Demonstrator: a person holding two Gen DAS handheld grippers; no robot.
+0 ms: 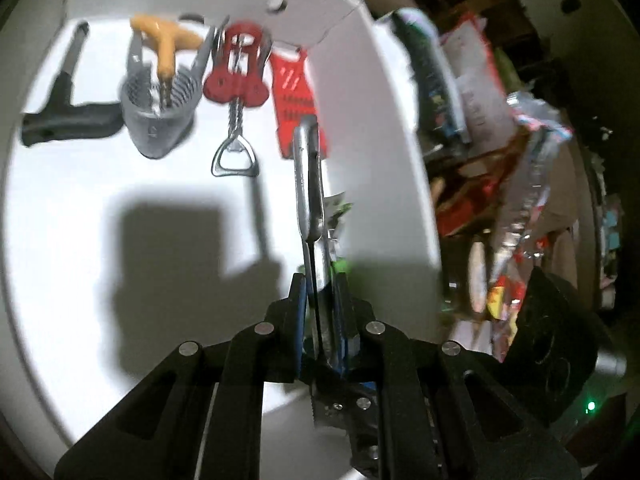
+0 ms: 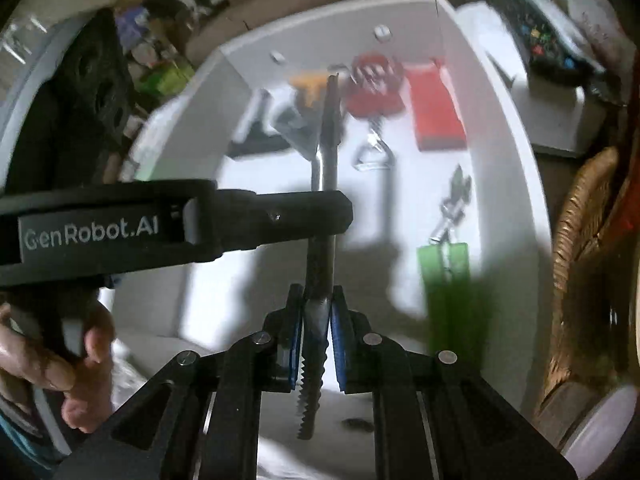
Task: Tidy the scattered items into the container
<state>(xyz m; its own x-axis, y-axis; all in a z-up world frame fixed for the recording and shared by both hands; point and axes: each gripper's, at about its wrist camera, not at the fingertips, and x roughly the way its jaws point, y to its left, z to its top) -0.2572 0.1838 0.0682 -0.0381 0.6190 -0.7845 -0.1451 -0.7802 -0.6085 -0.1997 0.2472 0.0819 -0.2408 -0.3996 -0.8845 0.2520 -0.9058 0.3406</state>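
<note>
The white container formed the carrying surface, its floor brightly lit. Along the far wall, from left to right, lay a black T-shaped tool, a grey perforated press with an orange T-handle resting in it, a red corkscrew and a red flat card. A green-handled tool lay near the right wall.

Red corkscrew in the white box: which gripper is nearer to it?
Left. The left gripper reaches in ahead, between the right gripper and the red corkscrew; the right gripper sits further back. Both grip a metal tool.
</note>
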